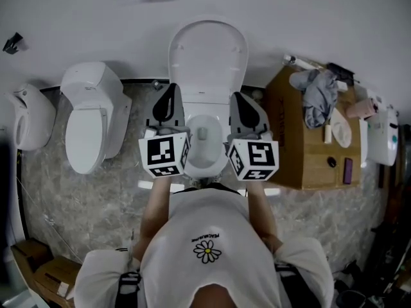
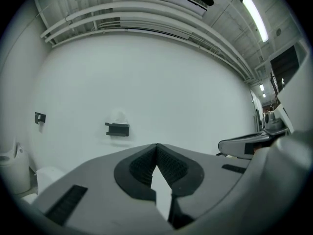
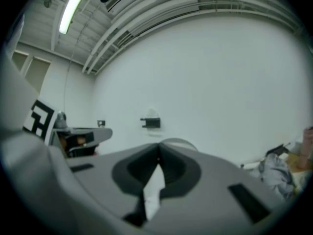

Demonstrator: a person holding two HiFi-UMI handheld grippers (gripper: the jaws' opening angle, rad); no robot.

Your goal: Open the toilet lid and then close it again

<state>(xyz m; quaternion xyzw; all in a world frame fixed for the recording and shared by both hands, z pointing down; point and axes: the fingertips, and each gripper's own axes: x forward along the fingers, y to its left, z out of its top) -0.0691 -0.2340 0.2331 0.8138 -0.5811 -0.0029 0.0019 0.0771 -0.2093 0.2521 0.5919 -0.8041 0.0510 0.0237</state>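
With the toilet lid (image 1: pixel 207 55) standing upright against the wall (image 1: pixel 321 18) behind the toilet bowl (image 1: pixel 207 170), opening looks done and closing is what's left, I'd judge. The left gripper (image 1: pixel 171 88) sits just left of the bowl and the right gripper (image 1: pixel 239 97) just right of it. Both are short of the lid and not touching it. Both sets of jaws are clenched tip to tip with nothing between them, confirmed in each gripper view.

Risks from here:
- Clenched jaws can't pinch the lid edge. Closing would have to be a hook or a push from behind the top rim. There's little room between lid and wall, so the tips may slip off the smooth plastic.
- Once the lid tips past balance toward the bowl, nothing holds it, so it slams. Can't tell whether the hinge is damped.
- Pushing with one gripper only, off to one side of the lid, loads the hinge unevenly, so the lid twists or skids off the tip.
- A gripper resting over the bowl rim when the lid drops gets caught under it.
- The cardboard box (image 1: pixel 314 159) stands just right of the toilet. A wide swing of the right gripper could clip it.
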